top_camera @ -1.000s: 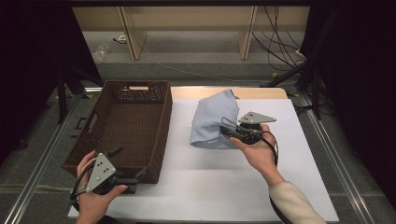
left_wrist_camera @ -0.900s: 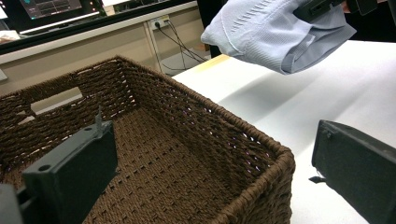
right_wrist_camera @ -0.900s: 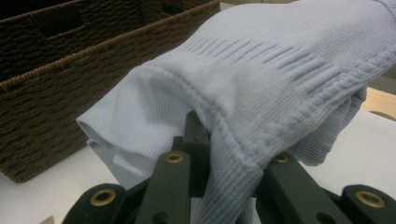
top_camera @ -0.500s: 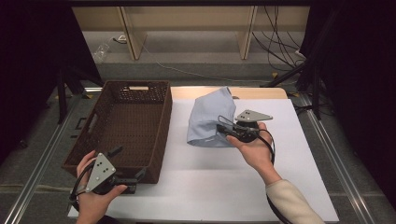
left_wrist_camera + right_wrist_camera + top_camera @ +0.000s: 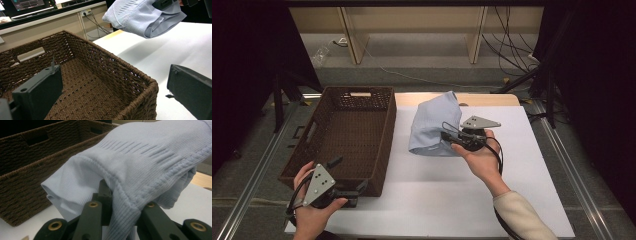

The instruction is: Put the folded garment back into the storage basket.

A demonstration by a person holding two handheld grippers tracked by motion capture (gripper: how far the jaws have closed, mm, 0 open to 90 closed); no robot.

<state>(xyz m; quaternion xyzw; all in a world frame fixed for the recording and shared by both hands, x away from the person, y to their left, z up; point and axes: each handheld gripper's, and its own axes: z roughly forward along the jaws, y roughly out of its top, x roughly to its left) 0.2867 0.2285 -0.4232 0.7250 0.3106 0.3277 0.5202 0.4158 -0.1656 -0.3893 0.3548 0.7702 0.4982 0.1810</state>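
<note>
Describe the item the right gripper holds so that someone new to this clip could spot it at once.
On the white table, look right of the brown woven basket, whose near corner the open left gripper straddles. Beside it the right gripper is shut on a folded light blue garment, lifted clear of the tabletop. It is the one soft, pale, ribbed-knit thing among dark, hard ones.

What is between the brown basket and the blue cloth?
Just bare white table. In the high view a strip of it separates the wicker basket from the folded light blue garment, which the right gripper clamps.
</note>
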